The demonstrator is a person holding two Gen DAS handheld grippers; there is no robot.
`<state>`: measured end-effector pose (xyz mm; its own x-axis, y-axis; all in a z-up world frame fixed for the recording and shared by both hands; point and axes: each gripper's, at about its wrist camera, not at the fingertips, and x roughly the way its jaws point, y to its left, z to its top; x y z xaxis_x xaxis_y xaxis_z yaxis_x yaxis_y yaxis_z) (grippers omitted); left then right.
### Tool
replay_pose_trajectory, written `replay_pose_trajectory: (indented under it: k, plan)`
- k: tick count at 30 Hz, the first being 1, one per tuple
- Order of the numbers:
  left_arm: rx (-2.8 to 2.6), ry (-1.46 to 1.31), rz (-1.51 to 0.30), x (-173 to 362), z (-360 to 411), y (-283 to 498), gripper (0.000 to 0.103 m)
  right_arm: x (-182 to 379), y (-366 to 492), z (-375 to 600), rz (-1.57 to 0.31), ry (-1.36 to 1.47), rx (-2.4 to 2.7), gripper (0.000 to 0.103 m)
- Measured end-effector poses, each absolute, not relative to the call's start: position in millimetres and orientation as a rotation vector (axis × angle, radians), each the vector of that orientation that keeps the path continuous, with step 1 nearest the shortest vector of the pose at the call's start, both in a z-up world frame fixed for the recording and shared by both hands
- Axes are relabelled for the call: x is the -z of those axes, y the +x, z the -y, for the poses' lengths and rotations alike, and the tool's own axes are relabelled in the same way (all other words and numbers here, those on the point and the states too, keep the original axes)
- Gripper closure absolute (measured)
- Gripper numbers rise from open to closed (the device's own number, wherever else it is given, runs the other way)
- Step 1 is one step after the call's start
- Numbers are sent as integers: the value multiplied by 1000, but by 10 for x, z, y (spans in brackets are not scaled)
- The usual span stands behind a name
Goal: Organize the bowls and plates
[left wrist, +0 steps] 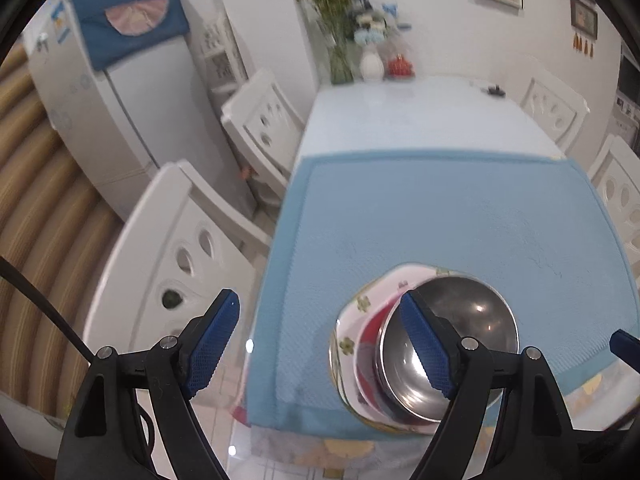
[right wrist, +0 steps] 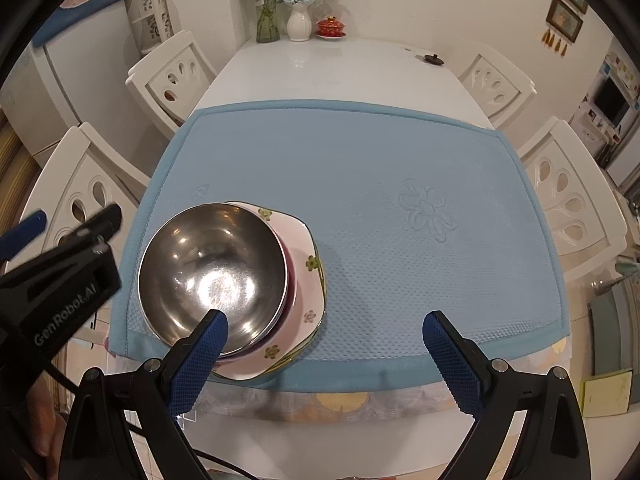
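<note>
The left gripper (left wrist: 324,344) has its jaws spread wide with nothing between them; its right blue pad hangs above the steel bowl (left wrist: 456,344), while its left pad sits out past the table's left side, over the near white chair (left wrist: 160,264); whether the pad touches the bowl cannot be told. The right gripper (right wrist: 336,364) also stands with jaws wide apart and empty; its left pad overlaps the near rim of the steel bowl (right wrist: 212,272) in view, and its right pad hangs over bare mat.

The steel bowl sits on top of a stack; under it shows a thin red rim, then a pale floral plate (right wrist: 298,280) with squared corners, and a further plate edge peeks out beneath at the near side. The stack rests on the blue mat (right wrist: 400,208), close to the mat's near-left corner; the plate's near side lies just at the mat's front border.

To the right of the stack and behind it the mat lies bare out to its bound edges; beyond the mat's far edge the white table (right wrist: 340,68) runs on to a glass vase of greenery (right wrist: 267,20), a white vase (right wrist: 299,22) and a red lidded cup (right wrist: 331,26) near the wall; white chairs line both long sides; a fridge (left wrist: 100,108) stands at left.
</note>
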<state>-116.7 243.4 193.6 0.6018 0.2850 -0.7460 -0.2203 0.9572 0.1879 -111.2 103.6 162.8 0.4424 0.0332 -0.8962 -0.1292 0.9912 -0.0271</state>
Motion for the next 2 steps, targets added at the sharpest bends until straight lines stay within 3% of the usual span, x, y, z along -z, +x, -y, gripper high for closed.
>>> replay_pose_trajectory:
  k: [2]
  plan:
    - [-283,72,-878,-1967,-2434,-1159,21,-1636,-1117,-1046,-1105,-100,-107,6]
